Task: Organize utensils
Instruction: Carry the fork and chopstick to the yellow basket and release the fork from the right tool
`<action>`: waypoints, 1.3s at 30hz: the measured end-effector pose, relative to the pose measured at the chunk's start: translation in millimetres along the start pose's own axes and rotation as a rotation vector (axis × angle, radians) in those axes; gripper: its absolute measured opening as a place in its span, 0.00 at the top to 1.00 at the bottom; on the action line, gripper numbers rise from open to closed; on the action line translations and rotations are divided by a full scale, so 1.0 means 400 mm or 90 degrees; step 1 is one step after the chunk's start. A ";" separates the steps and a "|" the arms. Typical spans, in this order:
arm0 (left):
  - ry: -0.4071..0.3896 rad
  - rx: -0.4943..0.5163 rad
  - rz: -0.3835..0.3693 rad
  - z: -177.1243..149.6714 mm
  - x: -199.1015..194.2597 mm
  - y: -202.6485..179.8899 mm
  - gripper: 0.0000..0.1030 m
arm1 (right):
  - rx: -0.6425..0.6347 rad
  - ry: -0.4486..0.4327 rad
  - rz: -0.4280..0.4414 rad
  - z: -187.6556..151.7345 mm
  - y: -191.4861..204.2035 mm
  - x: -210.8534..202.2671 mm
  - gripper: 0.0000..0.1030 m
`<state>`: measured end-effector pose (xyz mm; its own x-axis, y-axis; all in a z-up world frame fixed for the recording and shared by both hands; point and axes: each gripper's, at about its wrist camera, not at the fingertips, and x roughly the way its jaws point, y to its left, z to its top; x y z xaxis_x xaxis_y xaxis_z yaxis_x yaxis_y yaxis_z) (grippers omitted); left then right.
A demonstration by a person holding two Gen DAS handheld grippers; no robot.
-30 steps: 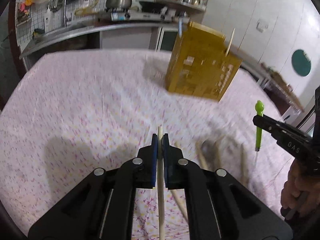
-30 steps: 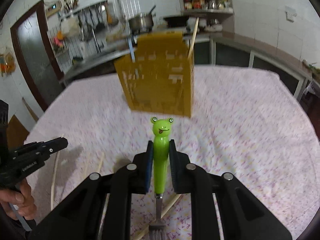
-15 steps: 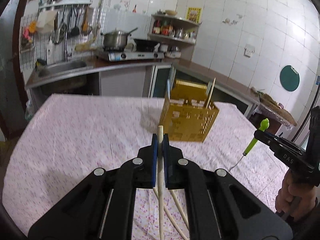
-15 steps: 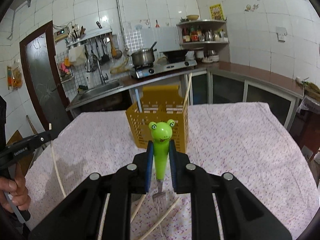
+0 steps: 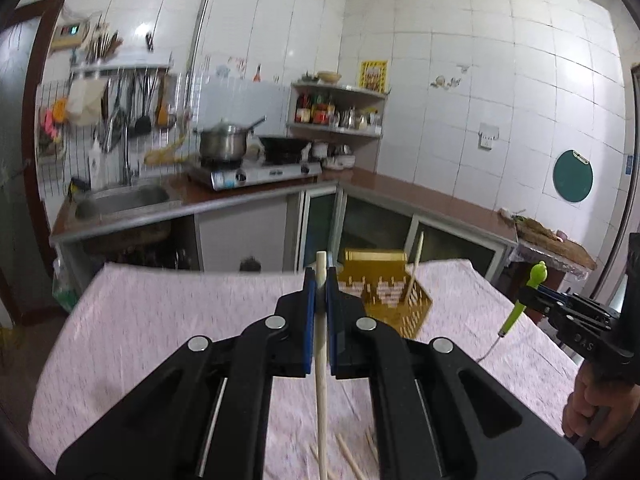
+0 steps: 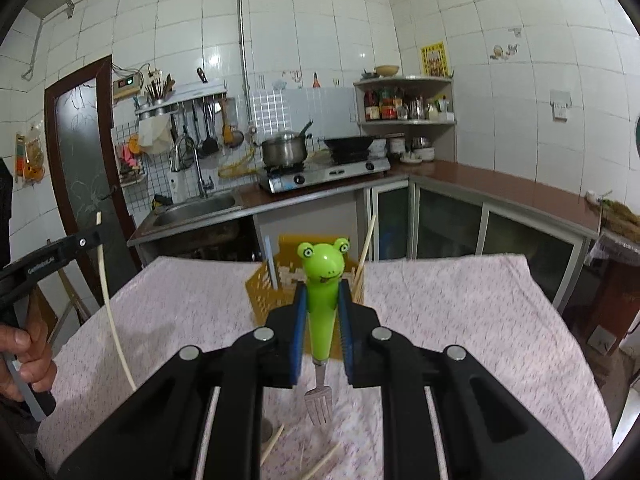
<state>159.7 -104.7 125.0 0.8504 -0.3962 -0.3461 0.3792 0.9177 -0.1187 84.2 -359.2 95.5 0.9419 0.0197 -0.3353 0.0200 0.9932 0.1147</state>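
My left gripper (image 5: 321,276) is shut on a pale wooden chopstick (image 5: 321,380), held high above the table. It also shows in the right wrist view (image 6: 108,280). My right gripper (image 6: 322,292) is shut on a green frog-handled fork (image 6: 322,300), tines hanging down. The fork also shows at the right of the left wrist view (image 5: 524,300). The yellow utensil basket (image 5: 386,294) stands on the floral tablecloth, far ahead of and below both grippers, with a chopstick (image 5: 414,268) upright in it. In the right wrist view the basket (image 6: 268,288) is partly hidden behind the fork.
Several loose chopsticks (image 5: 348,456) lie on the tablecloth (image 5: 160,320) below the grippers; they also show in the right wrist view (image 6: 320,460). Behind the table are a counter with sink (image 6: 192,208), stove (image 6: 320,172) and cabinets.
Both grippers have risen well above the table and tilted up, each keeping its utensil. The basket now looks smaller, farther and lower in both views.
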 end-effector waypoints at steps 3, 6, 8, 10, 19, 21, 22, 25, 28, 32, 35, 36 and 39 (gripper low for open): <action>-0.032 -0.006 -0.010 0.065 0.028 -0.008 0.97 | -0.008 -0.024 -0.003 0.050 -0.001 0.010 0.85; -0.051 -0.016 -0.030 0.120 0.060 -0.020 0.97 | -0.011 -0.050 -0.002 0.108 -0.002 0.028 0.85; -0.073 -0.005 -0.031 0.160 0.088 -0.040 0.97 | -0.009 -0.058 0.000 0.138 -0.006 0.048 0.85; -0.084 -0.003 -0.042 0.190 0.117 -0.052 0.97 | -0.012 -0.066 -0.002 0.169 -0.005 0.073 0.85; -0.123 -0.012 -0.059 0.265 0.280 -0.090 0.97 | -0.027 -0.077 -0.026 0.228 -0.008 0.193 0.85; -0.115 -0.029 -0.061 0.267 0.306 -0.085 0.97 | -0.031 -0.072 -0.027 0.225 -0.010 0.216 0.85; -0.115 -0.034 -0.059 0.265 0.322 -0.085 0.97 | -0.033 -0.070 -0.029 0.223 -0.011 0.227 0.85; -0.115 -0.030 -0.048 0.253 0.351 -0.086 0.97 | -0.033 -0.063 -0.035 0.210 -0.017 0.260 0.85; -0.118 -0.030 -0.035 0.236 0.385 -0.081 0.97 | -0.031 -0.055 -0.039 0.198 -0.021 0.288 0.85; -0.115 -0.033 -0.031 0.219 0.417 -0.068 0.97 | -0.032 -0.048 -0.041 0.187 -0.020 0.316 0.85; -0.106 -0.030 -0.028 0.206 0.439 -0.065 0.97 | -0.034 -0.040 -0.040 0.180 -0.019 0.332 0.85; -0.104 -0.029 -0.028 0.203 0.445 -0.063 0.97 | -0.032 -0.036 -0.039 0.176 -0.021 0.337 0.85; -0.080 -0.026 -0.025 0.183 0.469 -0.064 0.96 | -0.029 -0.024 -0.038 0.165 -0.030 0.349 0.85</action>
<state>336.3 -204.8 130.9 0.8754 -0.4297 -0.2213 0.3996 0.9010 -0.1688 237.6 -375.9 109.1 0.9517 -0.0430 -0.3042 0.0616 0.9967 0.0521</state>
